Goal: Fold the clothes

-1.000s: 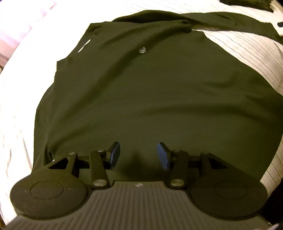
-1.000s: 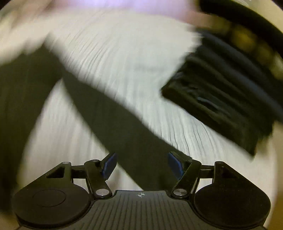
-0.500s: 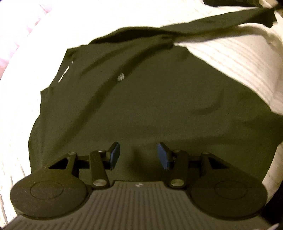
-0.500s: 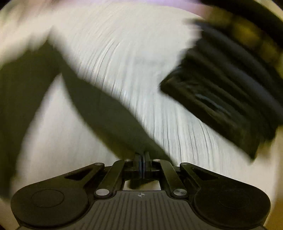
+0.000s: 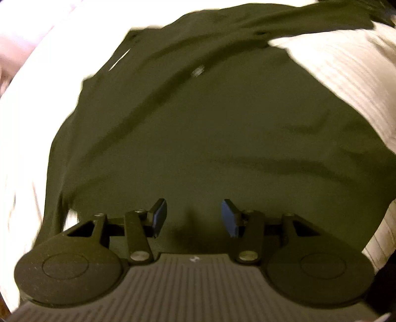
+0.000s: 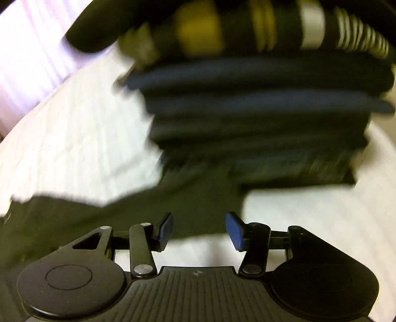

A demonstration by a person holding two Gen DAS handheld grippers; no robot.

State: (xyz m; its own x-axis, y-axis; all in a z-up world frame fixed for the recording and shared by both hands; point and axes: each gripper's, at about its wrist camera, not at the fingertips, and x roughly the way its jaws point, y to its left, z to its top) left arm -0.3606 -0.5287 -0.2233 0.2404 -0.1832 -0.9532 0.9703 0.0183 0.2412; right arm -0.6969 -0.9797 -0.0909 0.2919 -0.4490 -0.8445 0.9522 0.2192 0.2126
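Note:
A dark olive long-sleeved shirt (image 5: 210,128) lies spread flat on the white bed, with a small pale logo (image 5: 198,71) on its chest. Its far sleeve (image 5: 309,19) stretches away to the upper right. My left gripper (image 5: 193,216) is open and empty, low over the shirt's near hem. In the right wrist view the sleeve's end (image 6: 188,205) lies on the bed, running in from the left. My right gripper (image 6: 199,229) is open, its jaws either side of the sleeve's end, holding nothing.
A stack of folded dark clothes (image 6: 259,119) sits on the white striped bedcover (image 6: 74,148) just beyond the sleeve's end, with yellow and striped items (image 6: 247,32) behind it. Bare bedcover (image 5: 341,81) lies right of the shirt. Pink bedding (image 5: 14,49) shows at far left.
My right gripper shut on the sleeve half a second ago, carried it toward the folded stack, and is now open again. The sleeve now lies farther out. My left gripper stayed open, edging closer over the shirt.

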